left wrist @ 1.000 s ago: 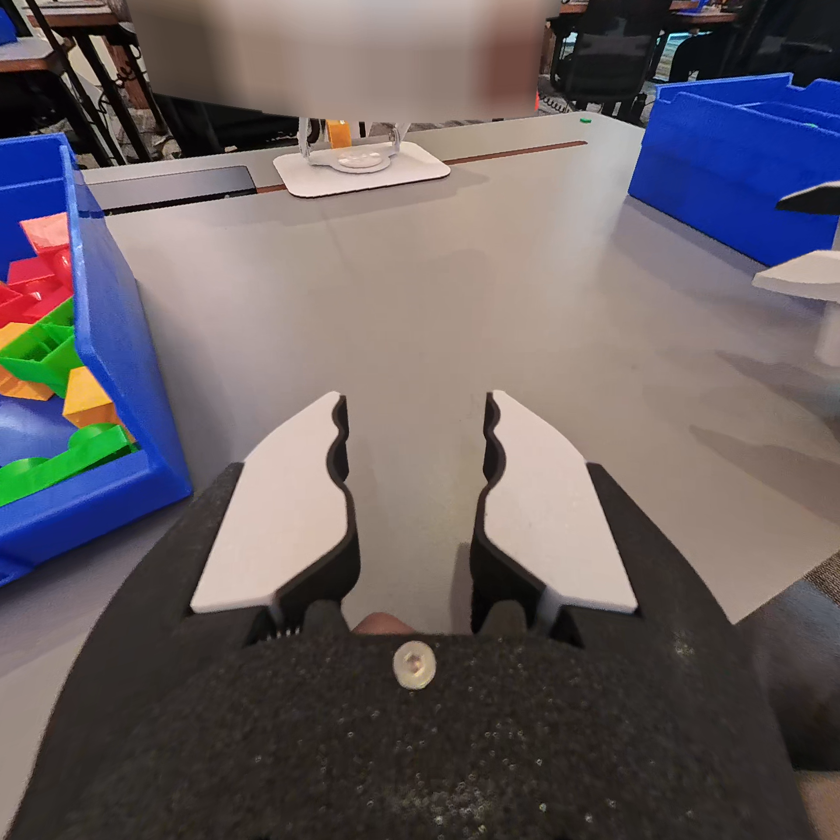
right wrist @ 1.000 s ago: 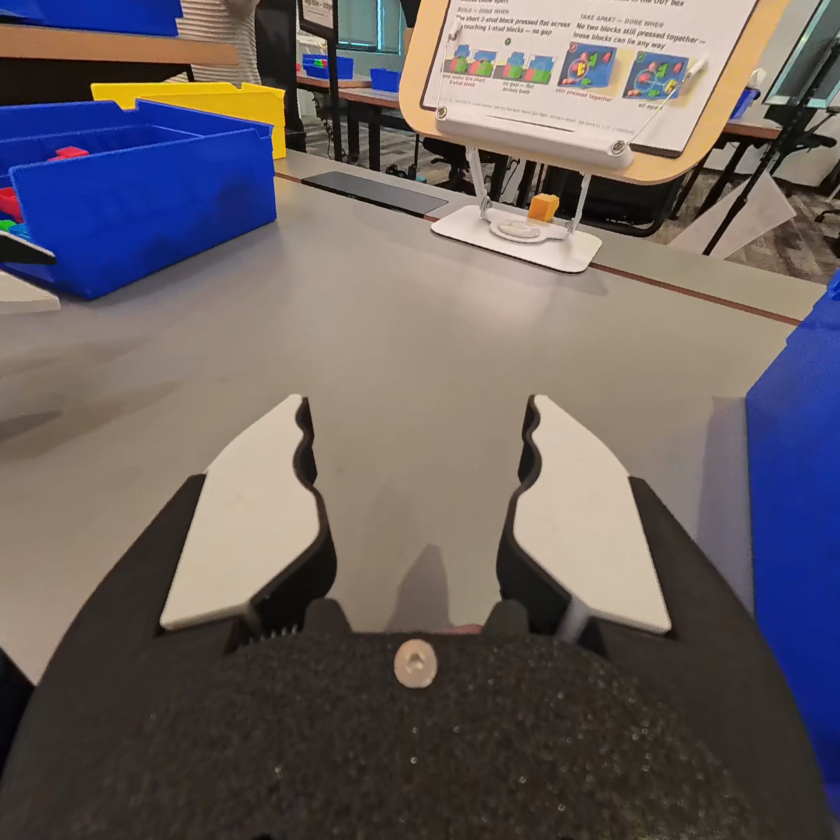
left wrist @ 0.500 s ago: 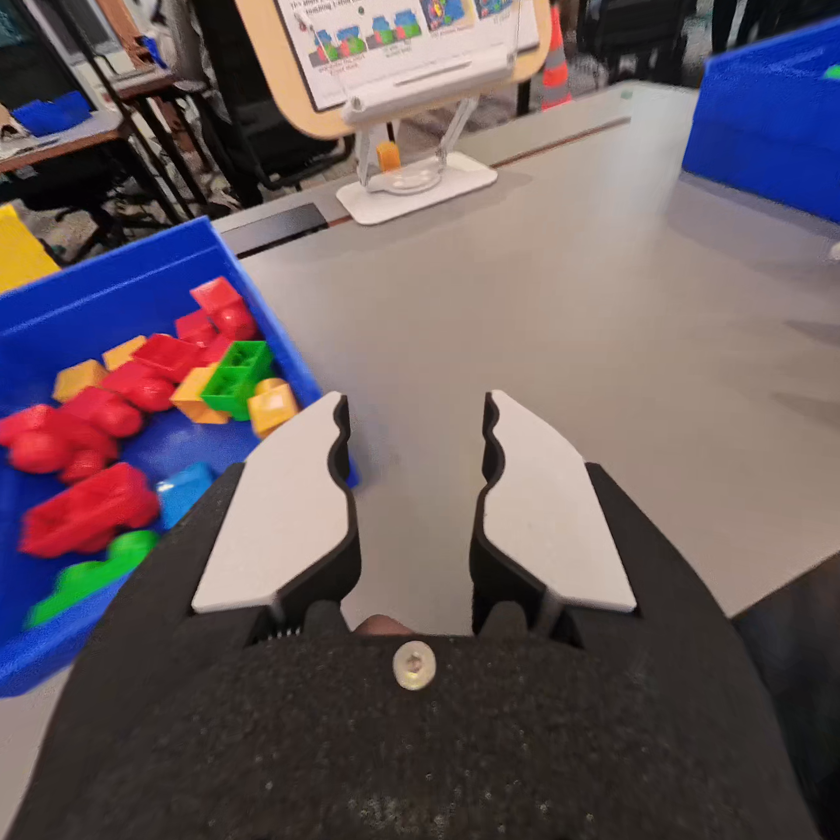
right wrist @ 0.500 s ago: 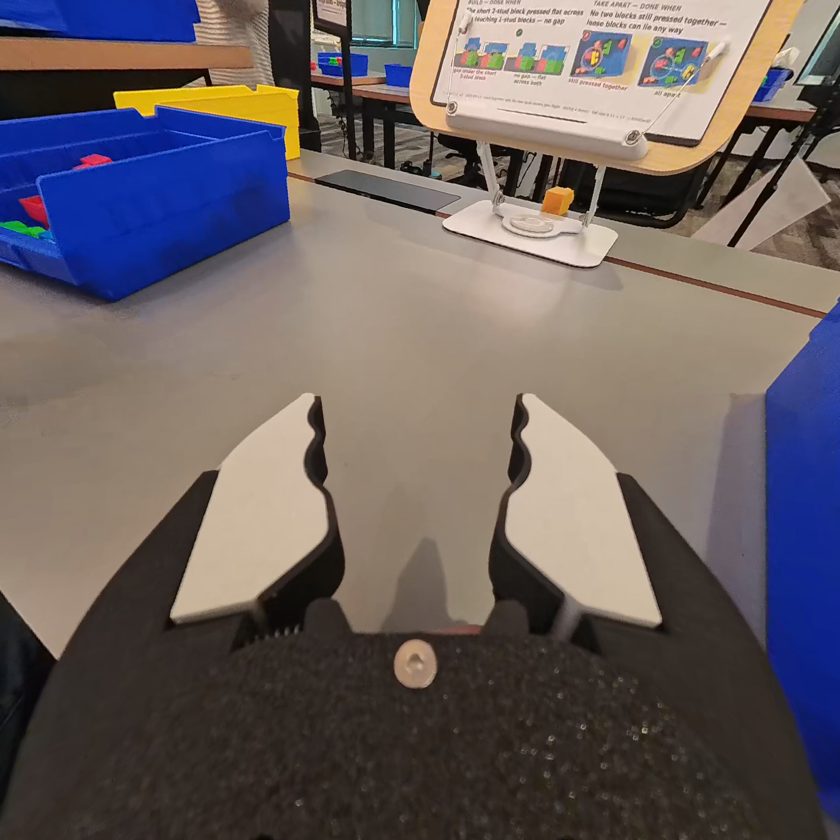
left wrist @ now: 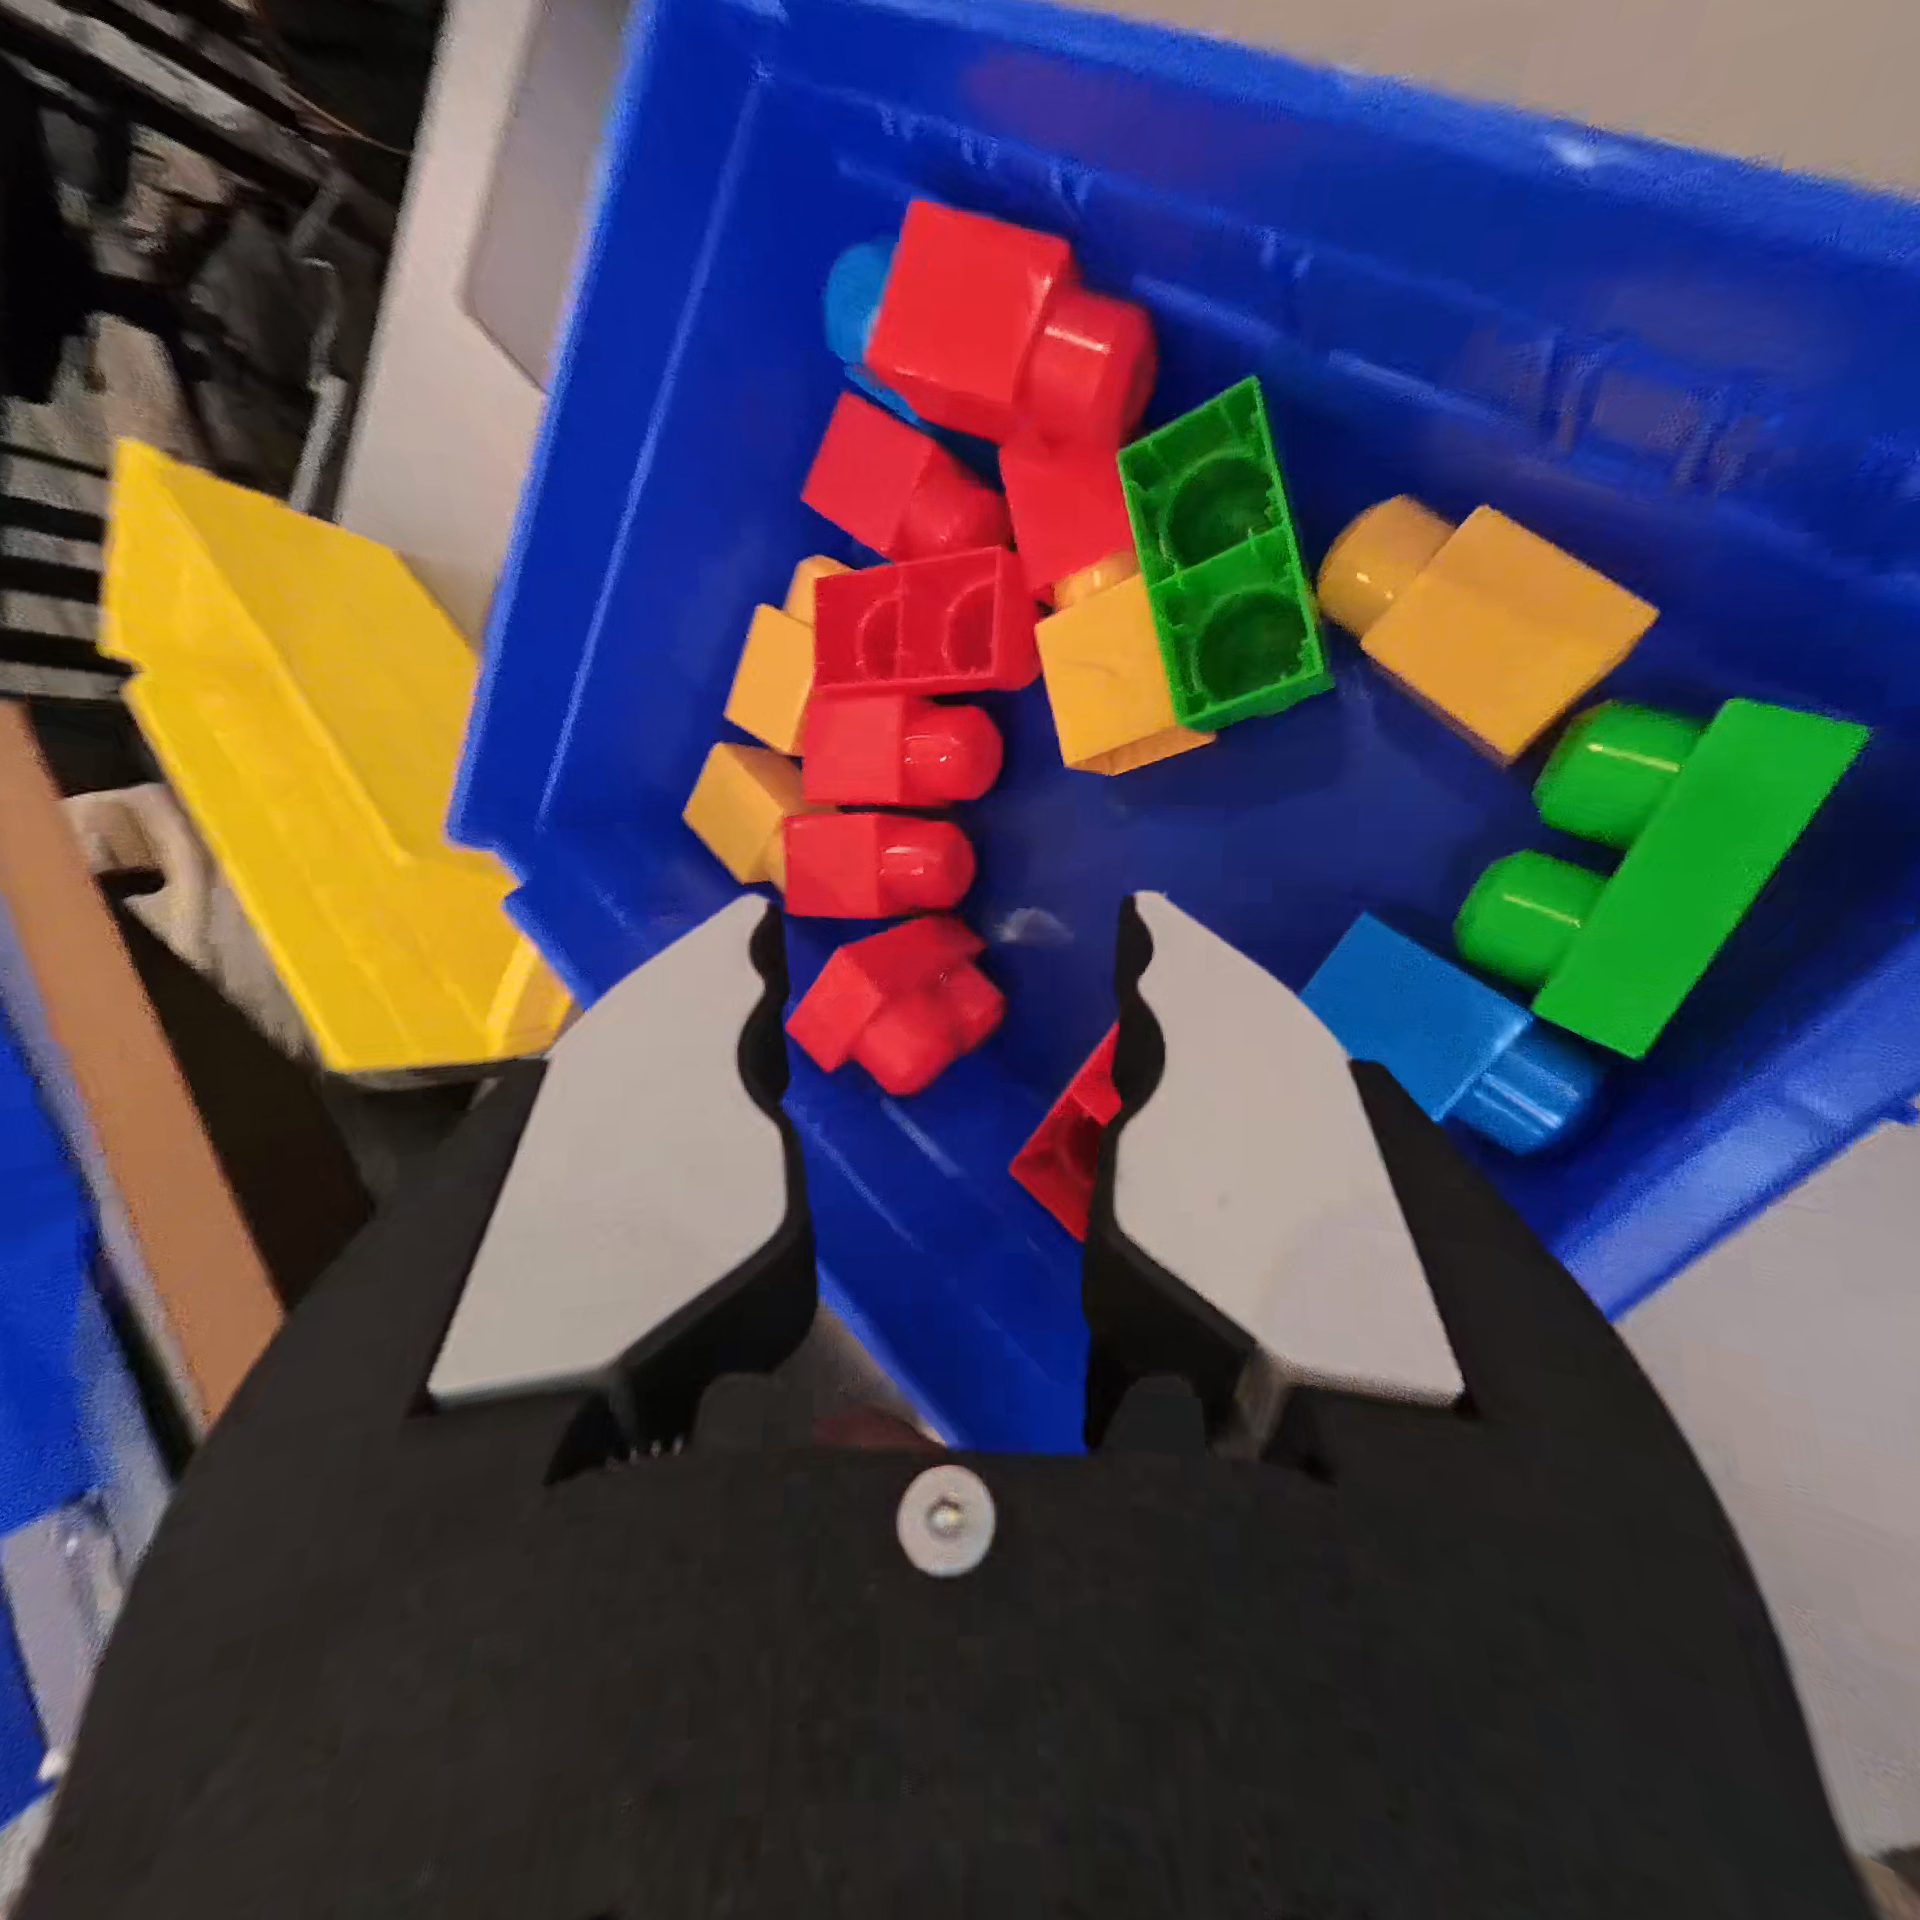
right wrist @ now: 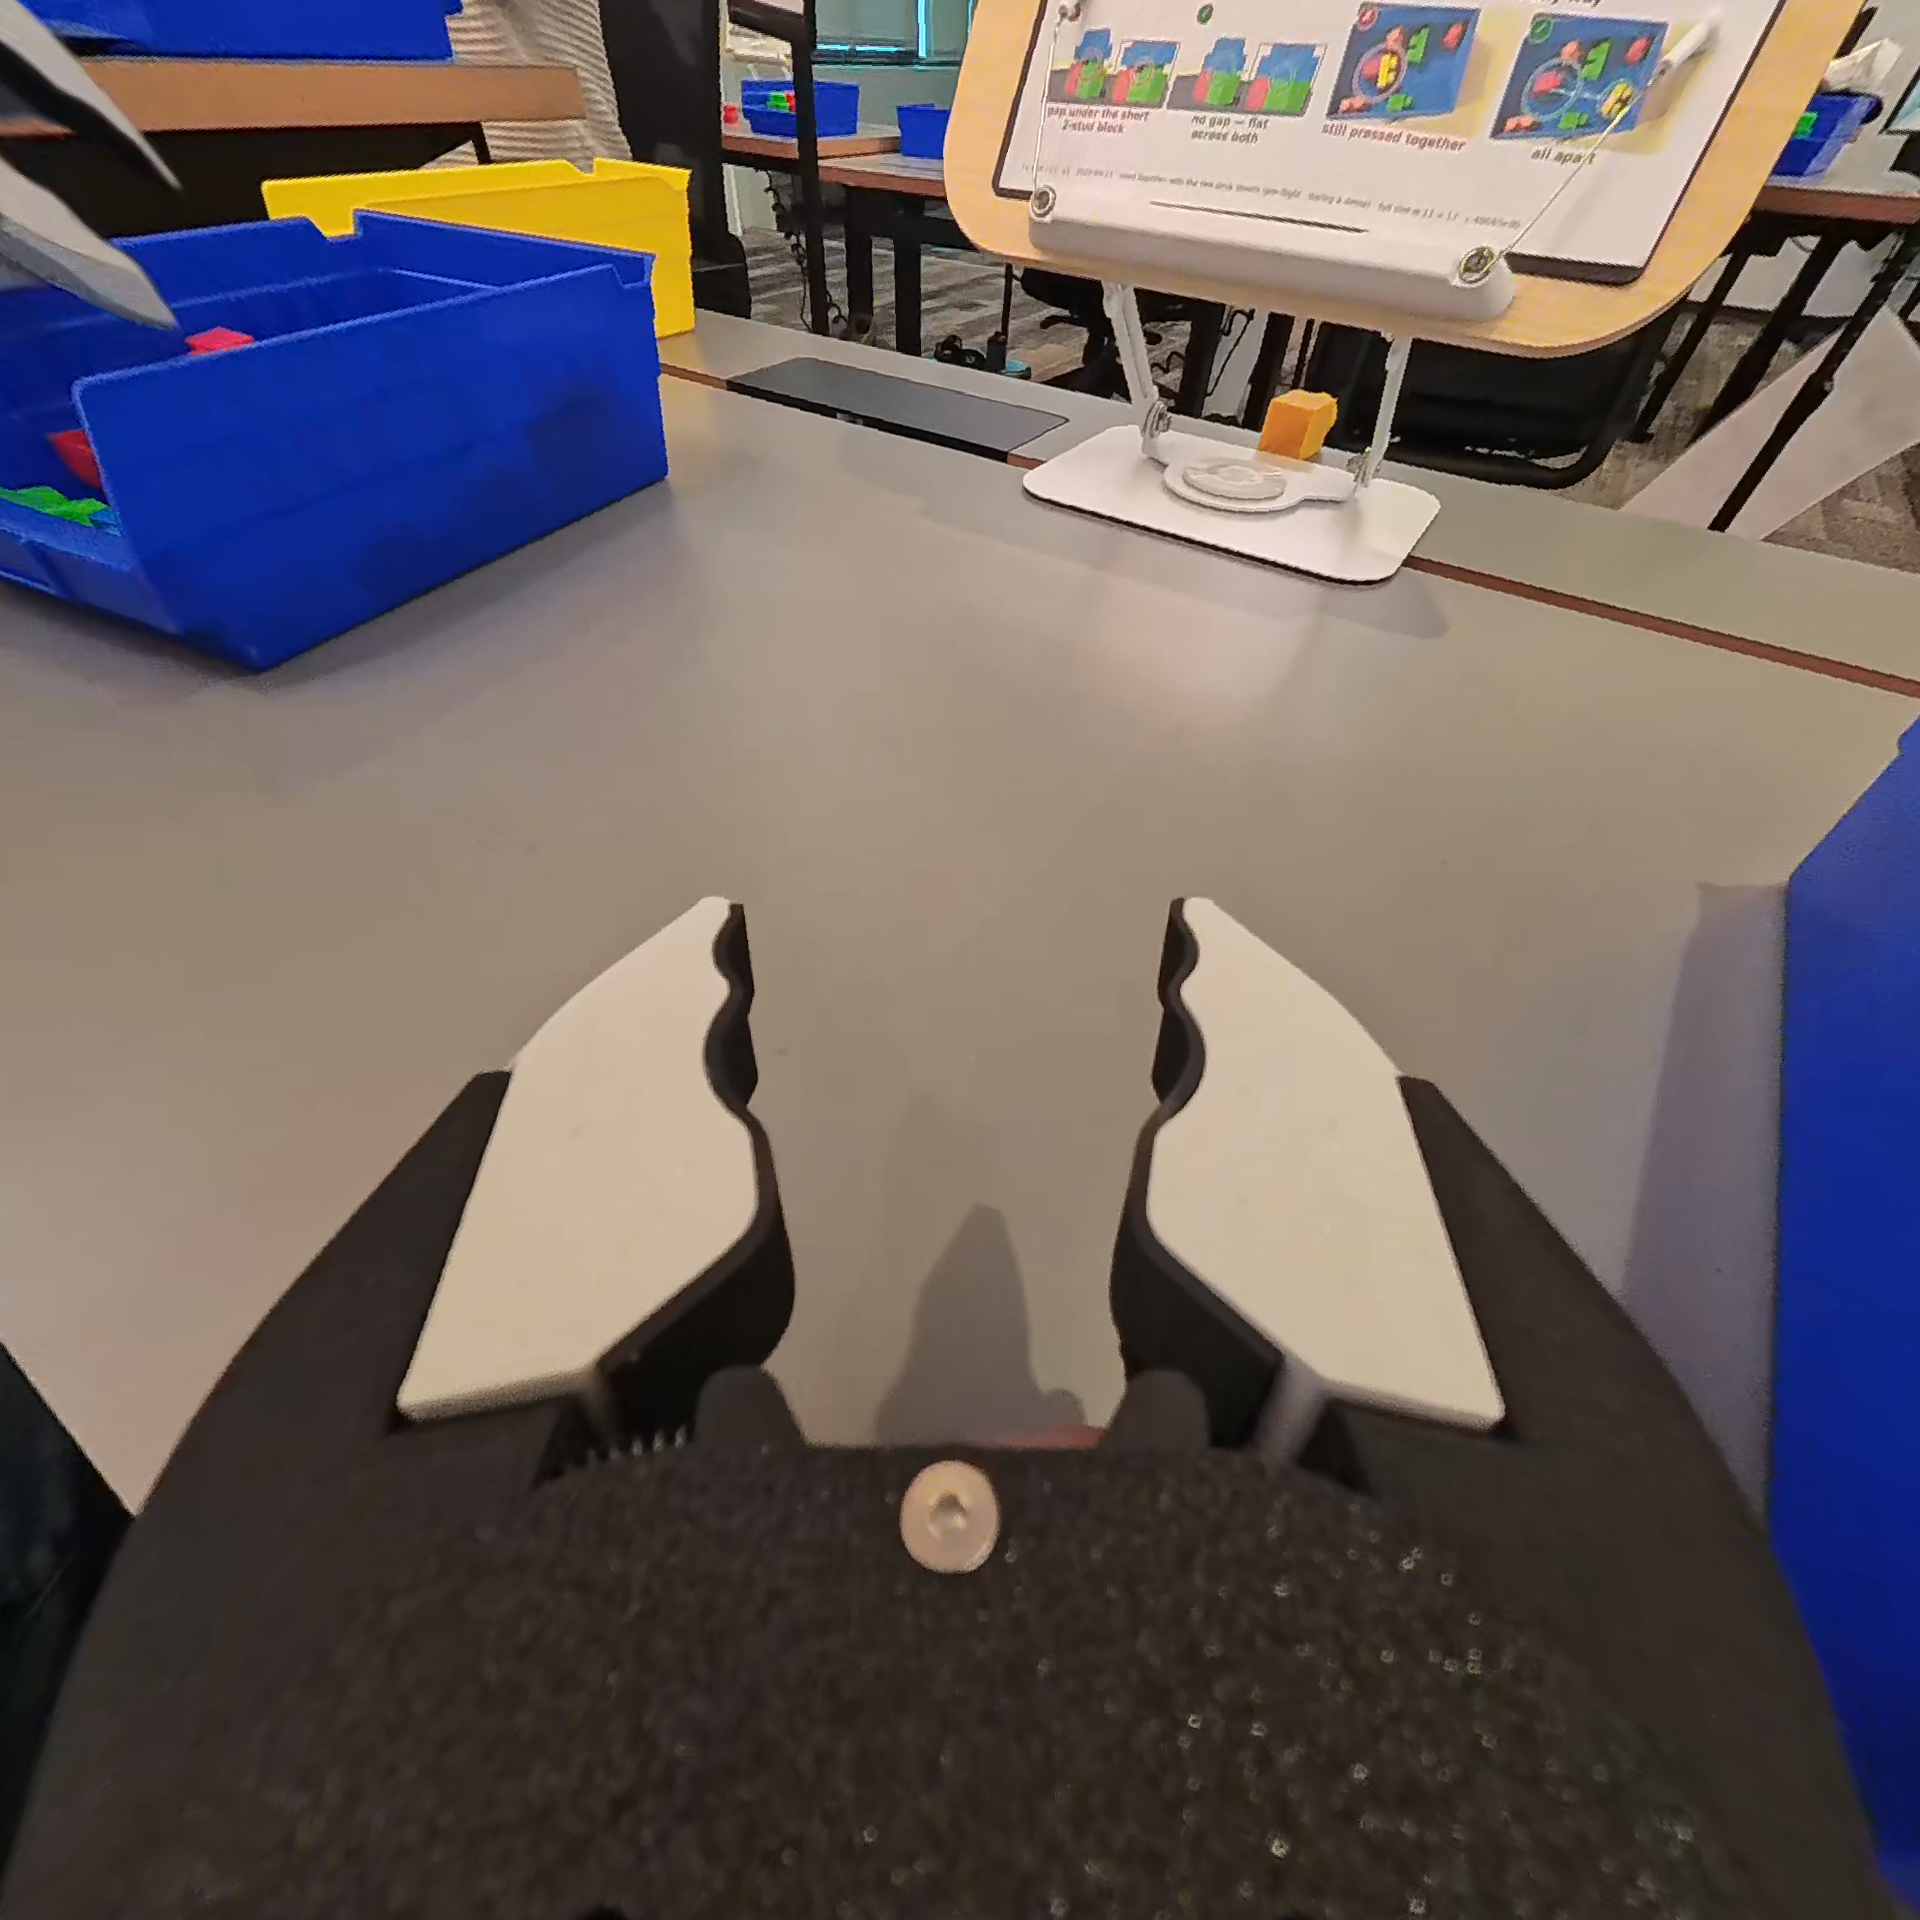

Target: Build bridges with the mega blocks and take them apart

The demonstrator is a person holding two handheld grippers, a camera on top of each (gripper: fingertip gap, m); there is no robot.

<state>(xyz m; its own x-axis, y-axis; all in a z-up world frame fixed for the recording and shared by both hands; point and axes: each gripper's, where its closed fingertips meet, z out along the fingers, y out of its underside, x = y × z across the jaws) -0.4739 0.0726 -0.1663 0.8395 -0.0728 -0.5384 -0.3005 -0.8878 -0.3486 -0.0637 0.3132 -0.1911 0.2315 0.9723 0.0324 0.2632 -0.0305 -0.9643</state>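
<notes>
My left gripper (left wrist: 945, 914) is open and empty. It hangs over a blue bin (left wrist: 1455, 270) full of loose mega blocks. A small red block (left wrist: 894, 1003) lies just past its fingertips. A second red block (left wrist: 1070, 1143) is partly hidden by the right finger. Farther in lie several red blocks (left wrist: 894, 748), orange blocks (left wrist: 1496, 623), a green two-stud block (left wrist: 1683, 873), an upturned green block (left wrist: 1221, 556) and a blue block (left wrist: 1455, 1029). My right gripper (right wrist: 951, 914) is open and empty above the bare grey table (right wrist: 935, 727). The left gripper's fingers (right wrist: 73, 218) show at that view's upper left over the same bin (right wrist: 343, 457).
A yellow bin (left wrist: 301, 748) stands beside the blue bin; it also shows in the right wrist view (right wrist: 540, 223). An instruction board on a white stand (right wrist: 1247, 488) with an orange cube (right wrist: 1297, 424) stands at the table's back. Another blue bin (right wrist: 1860, 1247) is at the right edge. My right fingertips sit around 50 cm from my left ones. The small red block (left wrist: 894, 1003) is closer to my left gripper, around 7 cm from its tips; the right tips are 50 cm off.
My left gripper has swung left from the table's middle and tipped down over the blue bin of blocks. My right gripper has closed slightly but stays open and has drifted little.
</notes>
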